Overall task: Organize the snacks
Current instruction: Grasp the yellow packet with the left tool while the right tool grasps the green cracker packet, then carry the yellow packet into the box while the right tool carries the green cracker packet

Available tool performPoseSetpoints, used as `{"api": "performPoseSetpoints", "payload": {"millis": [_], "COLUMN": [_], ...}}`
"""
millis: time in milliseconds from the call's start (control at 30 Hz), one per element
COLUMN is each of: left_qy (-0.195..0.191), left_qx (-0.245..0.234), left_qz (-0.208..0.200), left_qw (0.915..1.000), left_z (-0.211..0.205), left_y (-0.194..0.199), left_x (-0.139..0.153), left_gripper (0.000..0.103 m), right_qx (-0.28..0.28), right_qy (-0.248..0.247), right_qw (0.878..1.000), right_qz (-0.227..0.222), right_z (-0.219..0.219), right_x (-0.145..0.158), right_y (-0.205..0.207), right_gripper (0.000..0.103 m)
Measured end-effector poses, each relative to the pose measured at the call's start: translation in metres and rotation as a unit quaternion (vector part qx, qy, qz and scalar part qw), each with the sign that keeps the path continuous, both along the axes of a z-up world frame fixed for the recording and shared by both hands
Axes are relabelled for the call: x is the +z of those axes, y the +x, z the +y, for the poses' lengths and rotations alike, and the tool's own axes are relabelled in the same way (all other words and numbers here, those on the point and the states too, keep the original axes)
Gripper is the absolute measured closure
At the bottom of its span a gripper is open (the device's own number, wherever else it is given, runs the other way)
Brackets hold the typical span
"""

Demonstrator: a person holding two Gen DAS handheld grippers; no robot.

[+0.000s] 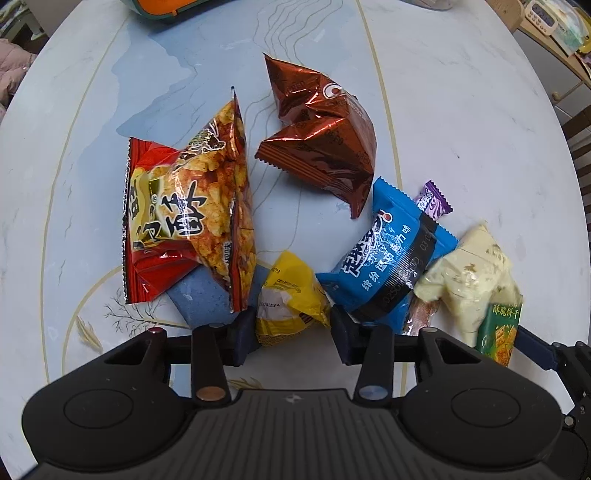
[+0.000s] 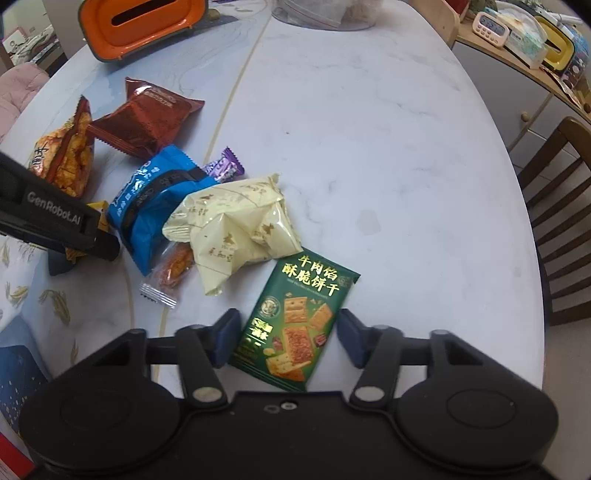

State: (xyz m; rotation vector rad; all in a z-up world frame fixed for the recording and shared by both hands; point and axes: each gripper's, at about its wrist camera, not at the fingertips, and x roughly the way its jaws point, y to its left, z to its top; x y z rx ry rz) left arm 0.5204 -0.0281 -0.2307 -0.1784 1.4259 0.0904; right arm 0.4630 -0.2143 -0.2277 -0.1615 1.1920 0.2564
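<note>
Several snack packets lie in a heap on the marble table point(image 2: 369, 129). My left gripper point(image 1: 291, 328) points straight down, and its blue pads press on both sides of a small yellow packet point(image 1: 288, 291). Around it lie a red-and-orange crisp bag point(image 1: 184, 218), a brown foil bag point(image 1: 321, 140), a blue packet point(image 1: 384, 254), a purple sweet point(image 1: 434, 201) and a cream packet point(image 1: 469, 269). My right gripper point(image 2: 288, 332) is shut on the near end of a green cracker packet point(image 2: 299, 306), which lies flat on the table. A small clear-wrapped orange snack point(image 2: 173, 271) lies beside the blue packet.
An orange-and-green container point(image 2: 144, 26) stands at the table's far edge. A wooden chair point(image 2: 561, 221) is at the right, with a sideboard holding a timer point(image 2: 491, 24) behind it. A blue mat point(image 1: 203, 299) lies under the crisp bag. The table's right half is bare.
</note>
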Motion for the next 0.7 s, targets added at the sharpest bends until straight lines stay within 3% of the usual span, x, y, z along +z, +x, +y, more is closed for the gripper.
{"api": "performPoseSetpoints", "payload": {"millis": [167,700], "left_qy": [0.002,0.003], "left_qx": [0.005,-0.008], "left_qz": [-0.004,0.002], "left_qw": [1.0000,1.0000], "left_z": [0.008,0.022], "left_y": [-0.009,-0.034], "left_x": [-0.001,0.011], "left_gripper": [0.068,0.068], "right_qx": [-0.011,-0.012], "right_qy": [0.012,0.058], "right_qw": [1.000,0.998], "right_qz": [0.002,0.010], "right_z": [-0.006,-0.030], "right_x": [0.002,0.021], "right_y": [-0.002,-0.022], "right_gripper": [0.060,0.062]}}
